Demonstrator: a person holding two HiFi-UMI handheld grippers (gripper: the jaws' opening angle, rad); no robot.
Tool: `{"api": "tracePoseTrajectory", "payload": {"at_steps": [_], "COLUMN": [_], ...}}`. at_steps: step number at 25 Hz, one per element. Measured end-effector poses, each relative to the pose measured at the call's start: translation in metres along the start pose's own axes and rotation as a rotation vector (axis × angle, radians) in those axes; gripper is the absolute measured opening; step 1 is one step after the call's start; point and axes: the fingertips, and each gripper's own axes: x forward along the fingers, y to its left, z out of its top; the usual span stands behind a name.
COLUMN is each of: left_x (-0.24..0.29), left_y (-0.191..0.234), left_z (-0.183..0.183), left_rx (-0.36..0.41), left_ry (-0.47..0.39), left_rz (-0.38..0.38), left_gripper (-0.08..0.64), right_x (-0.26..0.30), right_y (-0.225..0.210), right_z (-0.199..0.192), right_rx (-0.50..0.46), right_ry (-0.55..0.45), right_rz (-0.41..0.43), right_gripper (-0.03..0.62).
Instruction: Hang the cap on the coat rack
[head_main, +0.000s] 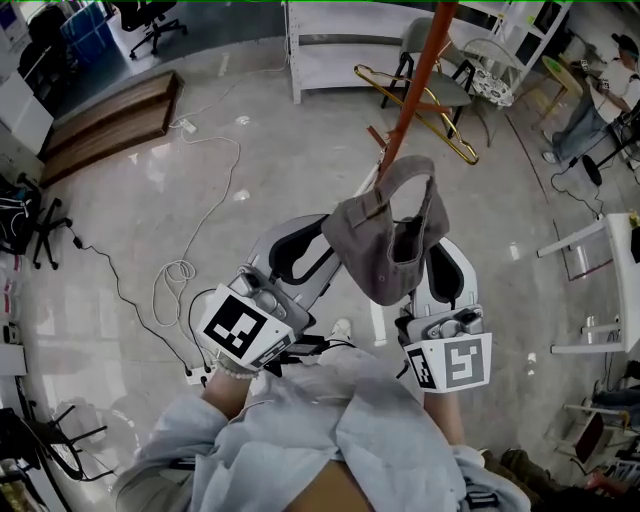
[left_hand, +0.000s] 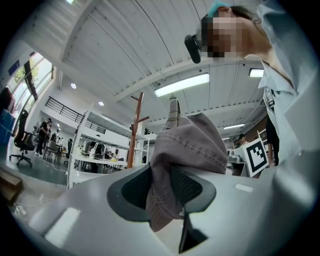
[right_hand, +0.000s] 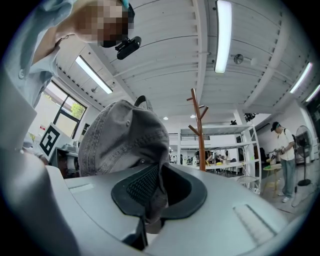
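Note:
A grey cap (head_main: 385, 240) hangs in the air between my two grippers, its back strap arching upward. My left gripper (head_main: 318, 247) is shut on the cap's left edge, and the fabric (left_hand: 170, 175) is pinched between its dark pads. My right gripper (head_main: 432, 262) is shut on the cap's right side, with cloth (right_hand: 150, 165) folded between its jaws. The coat rack's reddish-brown pole (head_main: 418, 80) rises just beyond the cap. In both gripper views the coat rack (left_hand: 135, 127) (right_hand: 198, 127) stands farther off, with short pegs near its top.
A white shelf unit (head_main: 350, 45) stands behind the rack, with a chair (head_main: 435, 60) and a gold frame (head_main: 420, 110) beside it. White cables (head_main: 185, 265) trail over the floor at left. A white table (head_main: 610, 290) is at right. A person (head_main: 600, 100) stands at far right.

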Motion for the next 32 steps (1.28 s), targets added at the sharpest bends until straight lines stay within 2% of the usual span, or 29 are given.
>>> {"api": "tracePoseTrajectory", "payload": {"at_steps": [10, 16, 26, 32], "left_x": [0.080, 0.114, 0.123, 0.124], "left_y": [0.017, 0.023, 0.026, 0.024], "left_z": [-0.008, -0.012, -0.008, -0.008], "left_rx": [0.011, 0.022, 0.041, 0.048], "left_ry": [-0.002, -0.002, 0.012, 0.017], "left_rz": [0.034, 0.058, 0.100, 0.099], "left_gripper": [0.126, 0.126, 0.126, 0.126], "right_x": [0.045, 0.061, 0.072, 0.072], "right_y": [-0.076, -0.107, -0.117, -0.118], "right_z": [-0.006, -0.009, -0.006, -0.007], "right_rx": [0.000, 0.007, 0.019, 0.031], "right_ry": [0.002, -0.003, -0.017, -0.024], "right_rz": [0.044, 0.067, 0.099, 0.097], "right_gripper": [0.032, 0.032, 0.032, 0.032]}}
